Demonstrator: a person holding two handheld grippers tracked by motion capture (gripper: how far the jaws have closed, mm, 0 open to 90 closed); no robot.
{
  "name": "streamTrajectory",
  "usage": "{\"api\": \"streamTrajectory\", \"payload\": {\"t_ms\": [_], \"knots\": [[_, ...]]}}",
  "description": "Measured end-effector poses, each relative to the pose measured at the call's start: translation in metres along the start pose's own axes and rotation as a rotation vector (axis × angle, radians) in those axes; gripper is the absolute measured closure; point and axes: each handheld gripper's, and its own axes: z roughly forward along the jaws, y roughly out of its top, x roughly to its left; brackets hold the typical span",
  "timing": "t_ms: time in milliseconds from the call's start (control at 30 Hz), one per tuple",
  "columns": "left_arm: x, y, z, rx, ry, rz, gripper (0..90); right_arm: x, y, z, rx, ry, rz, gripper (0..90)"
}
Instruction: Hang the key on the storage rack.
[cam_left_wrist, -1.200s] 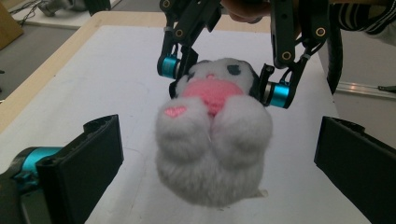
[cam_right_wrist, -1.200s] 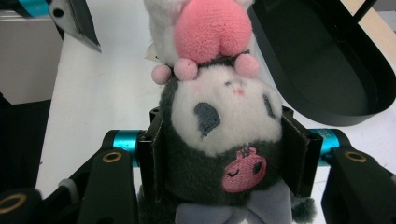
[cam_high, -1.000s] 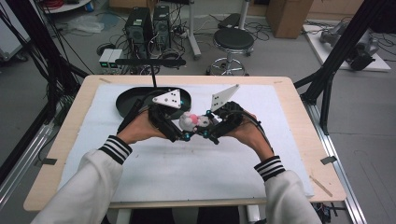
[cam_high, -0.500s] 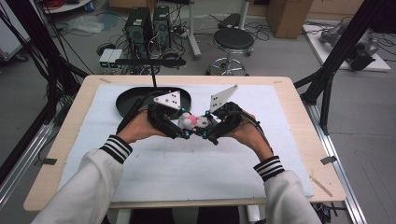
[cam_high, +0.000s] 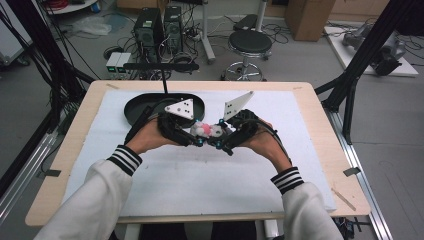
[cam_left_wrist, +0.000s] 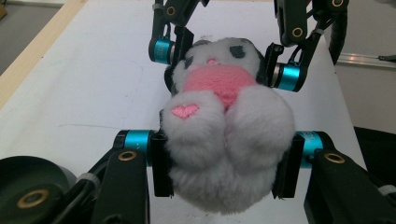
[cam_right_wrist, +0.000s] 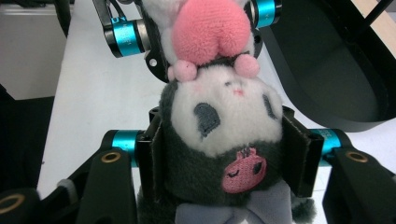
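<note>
From the high view, there is one plush toy (cam_high: 204, 130), one black tray (cam_high: 137, 107) and two grippers over one white mat (cam_high: 200, 180). The left gripper (cam_high: 197, 139) and the right gripper (cam_high: 219, 140) meet at the toy, above the mat.

In the left gripper view, its jaws have just been closing and now squeeze the toy's white legs.

In the right gripper view, its jaws pinch the toy's dark grey head.

Grey floor (cam_high: 310, 60), black stool (cam_high: 250, 42), computer towers (cam_high: 159, 25), cardboard box (cam_high: 307, 15), tangled cables (cam_high: 210, 35)
</note>
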Motion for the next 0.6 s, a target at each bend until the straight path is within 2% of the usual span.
{"api": "streamTrajectory", "payload": {"t_ms": [167,267,300,400,467,600], "knots": [[-0.002,0.001,-0.001,-0.009,0.008,0.008,54.0,0.0,-0.001,0.0,-0.013,0.009,0.011,34.9],[-0.002,0.001,-0.003,-0.011,0.004,0.015,54.1,0.001,0.0,-0.001,-0.036,-0.007,0.011,18.7],[-0.002,0.0,-0.004,-0.017,0.011,0.011,54.1,0.003,-0.001,-0.002,-0.064,-0.023,0.036,11.2],[-0.002,-0.002,-0.006,-0.026,0.018,0.002,54.0,0.002,-0.005,-0.006,-0.094,-0.041,0.055,9.4],[-0.001,-0.005,-0.008,-0.029,0.026,-0.004,54.1,0.002,-0.012,-0.009,-0.125,-0.058,0.105,1.0],[0.0,-0.009,-0.013,-0.054,0.055,-0.025,54.0,0.004,-0.025,-0.015,-0.16,-0.099,0.15,0.9]]}}
